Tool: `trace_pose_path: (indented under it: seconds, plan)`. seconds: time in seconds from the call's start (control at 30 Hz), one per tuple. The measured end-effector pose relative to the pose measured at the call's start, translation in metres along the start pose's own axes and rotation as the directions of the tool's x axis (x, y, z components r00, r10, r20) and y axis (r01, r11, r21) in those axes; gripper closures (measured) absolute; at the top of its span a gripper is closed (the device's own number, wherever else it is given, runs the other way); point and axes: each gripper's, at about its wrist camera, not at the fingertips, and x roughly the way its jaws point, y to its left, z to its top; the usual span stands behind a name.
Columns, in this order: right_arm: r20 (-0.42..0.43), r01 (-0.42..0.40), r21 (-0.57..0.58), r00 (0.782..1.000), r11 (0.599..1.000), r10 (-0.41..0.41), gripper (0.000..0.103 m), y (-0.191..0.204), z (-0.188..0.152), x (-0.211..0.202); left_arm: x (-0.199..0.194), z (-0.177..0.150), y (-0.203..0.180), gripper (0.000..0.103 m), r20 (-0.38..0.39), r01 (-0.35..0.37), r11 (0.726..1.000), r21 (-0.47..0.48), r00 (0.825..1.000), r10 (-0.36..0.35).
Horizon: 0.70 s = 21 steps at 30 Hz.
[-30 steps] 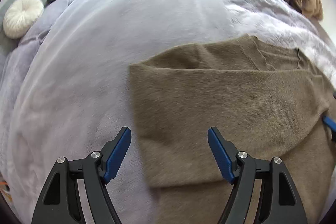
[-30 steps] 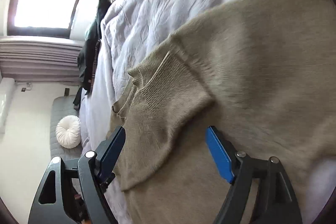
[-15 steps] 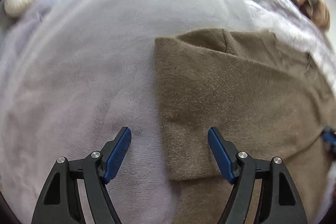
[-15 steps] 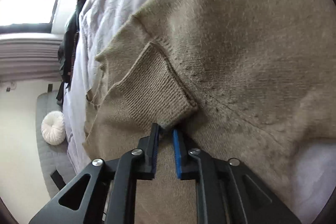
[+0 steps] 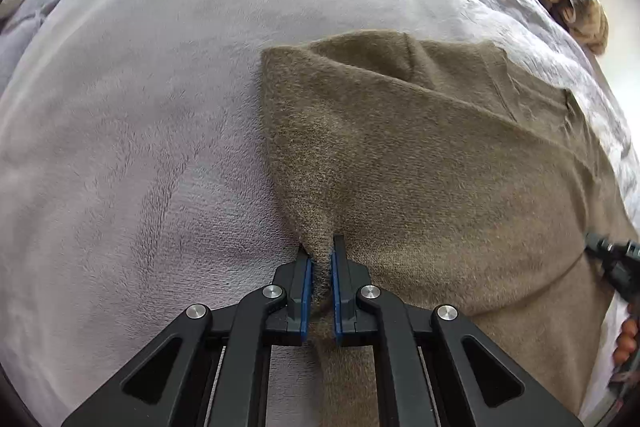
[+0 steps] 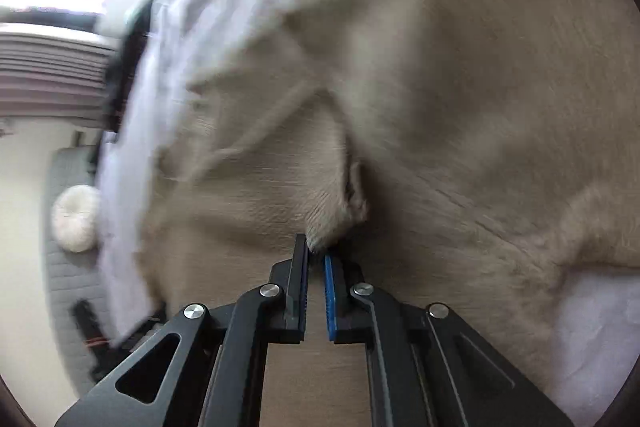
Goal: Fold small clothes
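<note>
Sweater (image 5: 420, 155) is lying flat on the bed (image 5: 140, 107), spreading ahead of and to the right of my left gripper (image 5: 320, 259). That gripper's jaws have just been closing and are now pinching the sweater's left edge. My right gripper (image 6: 316, 259) has also just been closing and is nipping the ribbed cuff (image 6: 336, 219) folded over the body. Right view is blurring.

Both grippers' jaws nearly closed
</note>
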Motion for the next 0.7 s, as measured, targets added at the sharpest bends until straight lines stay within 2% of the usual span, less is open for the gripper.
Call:
trace_pose_path:
  seconds: [0.07,0.13,0.2,0.23,0.3,0.33,0.53,0.63,0.7]
  plan:
    - [0.013,-0.03,0.044,0.999,0.999,0.029,0.096,-0.005,-0.002,-0.008,-0.008,-0.003,0.004,0.093,0.007,-0.015,1.0,-0.004,1.0,0.015]
    - [0.009,-0.022,0.041,1.0,0.999,0.022,0.092,-0.007,-0.004,-0.017,-0.018,-0.008,-0.003,0.093,0.021,-0.061,0.998,0.033,0.998,0.06]
    - [0.007,-0.059,0.055,0.998,0.997,0.058,0.091,-0.016,-0.008,-0.034,-0.029,-0.011,-0.009,0.093,0.033,-0.1,0.993,0.058,0.995,0.099]
    - [0.009,-0.075,0.064,0.997,0.995,0.074,0.085,-0.02,-0.011,-0.041,-0.033,-0.015,-0.017,0.093,0.035,-0.113,0.992,0.063,0.993,0.111]
    - [0.004,-0.101,0.087,0.995,0.991,0.101,0.06,-0.025,-0.018,-0.053,-0.045,-0.022,-0.026,0.093,0.038,-0.128,0.99,0.067,0.991,0.125]
    - [0.0,-0.112,0.091,0.994,0.99,0.112,0.043,-0.028,-0.022,-0.058,-0.048,-0.025,-0.03,0.093,0.038,-0.132,0.989,0.063,0.991,0.129]
    - [-0.03,-0.143,0.106,0.989,0.984,0.146,0.04,-0.031,-0.05,-0.083,-0.061,-0.055,-0.082,0.093,-0.003,-0.104,0.991,0.086,0.995,0.104]
    - [-0.039,-0.147,0.117,0.988,0.982,0.152,0.03,-0.036,-0.061,-0.092,-0.059,-0.064,-0.109,0.093,-0.033,-0.1,0.99,0.101,0.994,0.104]
    - [-0.04,-0.144,0.118,0.988,0.983,0.149,0.028,-0.04,-0.066,-0.096,-0.06,-0.073,-0.126,0.093,-0.043,-0.089,0.989,0.117,0.995,0.094]
